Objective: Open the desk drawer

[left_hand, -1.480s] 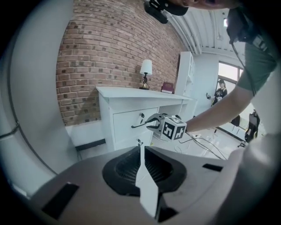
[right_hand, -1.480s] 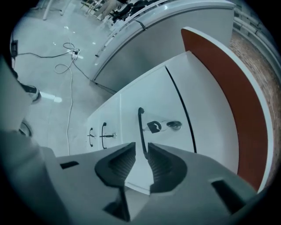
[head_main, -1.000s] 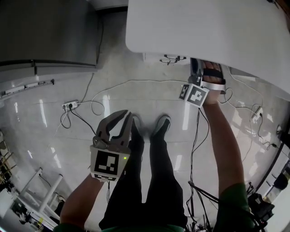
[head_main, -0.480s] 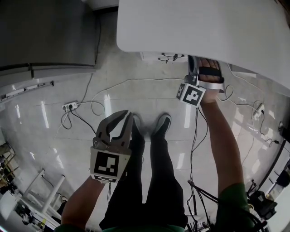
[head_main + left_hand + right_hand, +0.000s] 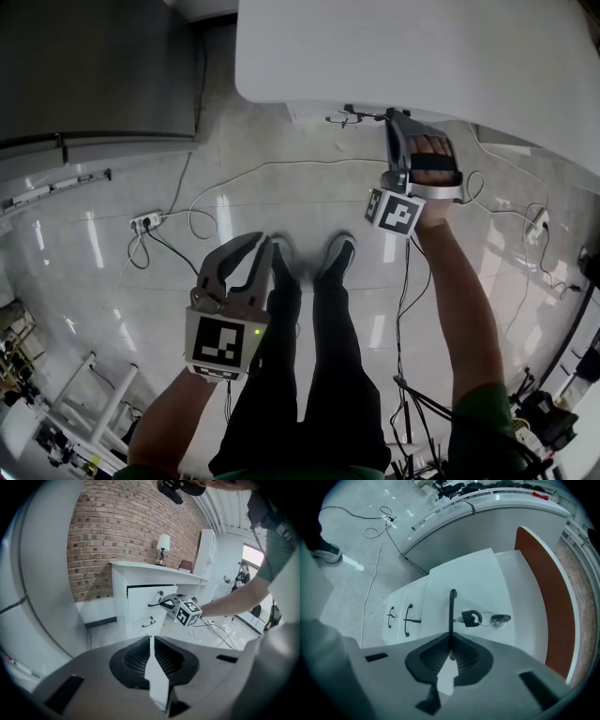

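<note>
Desk drawer (image 5: pixel 473 581) handle (image 5: pixel 451 613) pinched by right gripper (image 5: pixel 450 641) jaws (left gripper (image 5: pixel 151 640) clenched, empty).

You're in a green short-sleeved top (image 5: pixel 487 417), black trousers (image 5: pixel 319 375) and dark sneakers (image 5: pixel 337 253) with pale soles; left gripper (image 5: pixel 261 241) and right gripper (image 5: pixel 394 118) are grey, each bearing 1 black-and-white marker cube (image 5: pixel 223 343).

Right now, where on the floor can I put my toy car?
Bare floor lies between the power strip, the left gripper and the white rack legs. Another patch sits between the grey cabinet and the desk. Crowded: cables under the right gripper, which holds the drawer handle.
</note>
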`<state>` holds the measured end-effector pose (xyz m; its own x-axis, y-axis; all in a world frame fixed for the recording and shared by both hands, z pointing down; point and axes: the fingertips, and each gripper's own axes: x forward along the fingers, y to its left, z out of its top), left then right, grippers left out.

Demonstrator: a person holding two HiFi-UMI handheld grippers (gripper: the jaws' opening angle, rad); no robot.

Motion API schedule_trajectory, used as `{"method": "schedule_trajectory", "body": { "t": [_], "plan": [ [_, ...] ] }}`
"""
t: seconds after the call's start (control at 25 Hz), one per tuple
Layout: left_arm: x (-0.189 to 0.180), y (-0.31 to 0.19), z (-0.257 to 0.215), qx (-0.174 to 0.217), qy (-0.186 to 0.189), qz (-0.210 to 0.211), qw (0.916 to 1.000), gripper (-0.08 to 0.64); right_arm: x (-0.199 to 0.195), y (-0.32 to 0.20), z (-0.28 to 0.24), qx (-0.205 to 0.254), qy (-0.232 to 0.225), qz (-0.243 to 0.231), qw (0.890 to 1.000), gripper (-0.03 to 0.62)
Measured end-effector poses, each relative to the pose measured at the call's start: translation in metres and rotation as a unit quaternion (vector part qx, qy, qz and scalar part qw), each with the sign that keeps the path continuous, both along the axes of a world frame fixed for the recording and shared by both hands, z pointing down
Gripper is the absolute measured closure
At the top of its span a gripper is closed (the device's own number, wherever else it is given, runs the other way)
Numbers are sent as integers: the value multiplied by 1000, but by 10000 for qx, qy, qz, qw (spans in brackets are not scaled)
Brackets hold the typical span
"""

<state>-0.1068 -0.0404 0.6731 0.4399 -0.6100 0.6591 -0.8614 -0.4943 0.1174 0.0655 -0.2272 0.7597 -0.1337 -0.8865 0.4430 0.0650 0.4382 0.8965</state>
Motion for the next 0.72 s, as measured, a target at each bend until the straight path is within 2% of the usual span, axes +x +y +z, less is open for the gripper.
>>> {"method": "schedule_trajectory", "body": {
  "t": [0.72],
  "plan": [
    [10, 6, -10, 76, 29, 189, 9998, 534, 8, 93, 1, -129, -132, -84, 9998, 575]
  ]
}}
